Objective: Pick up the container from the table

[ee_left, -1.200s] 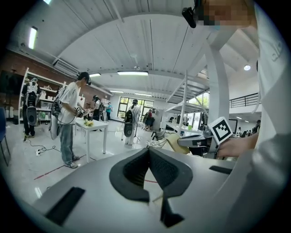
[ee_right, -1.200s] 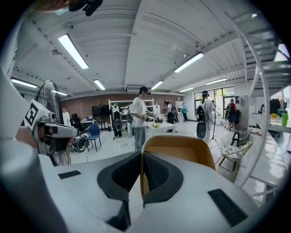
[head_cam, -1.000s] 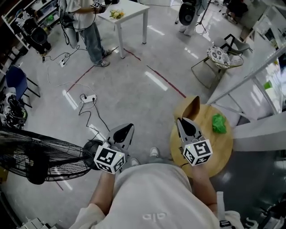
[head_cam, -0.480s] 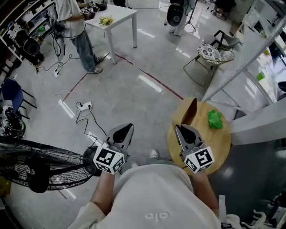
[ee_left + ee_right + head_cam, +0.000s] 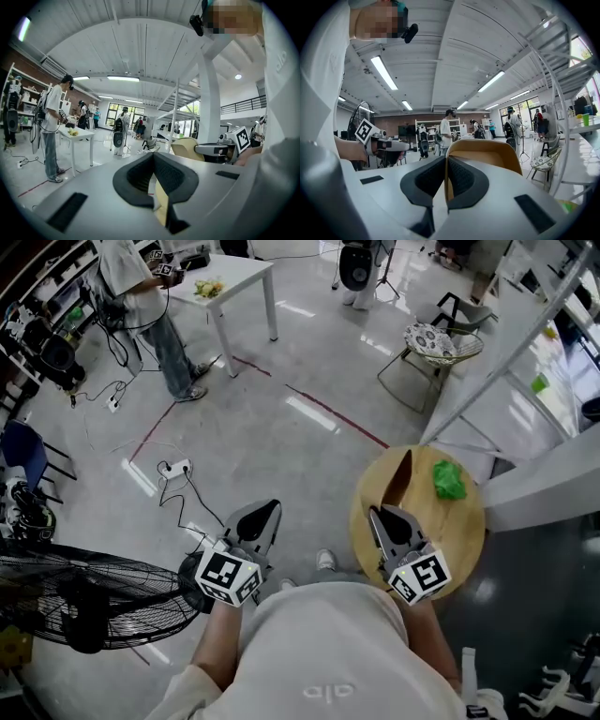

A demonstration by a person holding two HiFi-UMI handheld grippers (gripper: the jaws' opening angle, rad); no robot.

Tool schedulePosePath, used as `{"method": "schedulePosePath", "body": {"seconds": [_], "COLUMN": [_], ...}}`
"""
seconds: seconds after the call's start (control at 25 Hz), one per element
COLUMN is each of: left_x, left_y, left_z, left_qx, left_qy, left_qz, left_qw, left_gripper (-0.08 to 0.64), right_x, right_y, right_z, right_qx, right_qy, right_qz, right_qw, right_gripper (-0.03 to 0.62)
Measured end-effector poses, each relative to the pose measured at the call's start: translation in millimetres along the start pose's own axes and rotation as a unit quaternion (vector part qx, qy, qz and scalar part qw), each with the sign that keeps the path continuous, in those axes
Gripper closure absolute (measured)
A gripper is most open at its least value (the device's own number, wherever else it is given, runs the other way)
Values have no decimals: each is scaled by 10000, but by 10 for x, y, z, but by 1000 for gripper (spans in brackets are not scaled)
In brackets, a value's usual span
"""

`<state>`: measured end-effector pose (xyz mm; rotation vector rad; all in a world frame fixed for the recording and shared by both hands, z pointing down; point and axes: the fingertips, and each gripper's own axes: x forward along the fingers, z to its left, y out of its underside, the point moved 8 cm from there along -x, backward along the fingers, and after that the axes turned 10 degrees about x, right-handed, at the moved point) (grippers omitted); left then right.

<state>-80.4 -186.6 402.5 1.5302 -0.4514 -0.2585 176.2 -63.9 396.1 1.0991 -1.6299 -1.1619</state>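
Right gripper view: the right gripper (image 5: 446,161) is clamped tight on the thin wall of a tan container (image 5: 487,157), whose curved rim arches above the jaws toward 1 o'clock. The head view shows this pinch only edge-on.

In the head view, the right gripper (image 5: 386,519) sits over a round wooden table (image 5: 459,549) at 4 o'clock in the frame. The container (image 5: 403,474) projects from its tips toward 12 o'clock, across the table's far rim. A crumpled green item (image 5: 448,481) lies on the tabletop at 2 o'clock from the gripper, apart from the container. The left gripper (image 5: 266,514) hangs over the floor at 9 o'clock from the right one.

The left gripper view shows its jaws meeting at the tips with nothing identifiable held. A pale yellow sliver low in the gap is hard to make out. At 3 o'clock this view catches the container (image 5: 185,147) side-on, its lower part cut off by the gripper's own body.

No view settles whether the container's base clears the tabletop. A floor fan (image 5: 84,592) at 8 o'clock is cropped by the head view's edge.
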Motion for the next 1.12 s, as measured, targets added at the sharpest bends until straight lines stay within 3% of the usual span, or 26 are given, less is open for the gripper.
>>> {"method": "schedulePosePath", "body": {"seconds": [1.12], "left_x": [-88], "left_y": [35], "left_z": [-60], "left_qx": [-102], "left_qy": [-37], "left_qz": [62], "left_qw": [9999], "left_gripper": [545], "right_x": [-55], "right_y": [137], "right_z": [-2], "right_qx": [135], "right_qy": [140], "right_qz": [165], "right_qw": [9997], "right_gripper": [552]}}
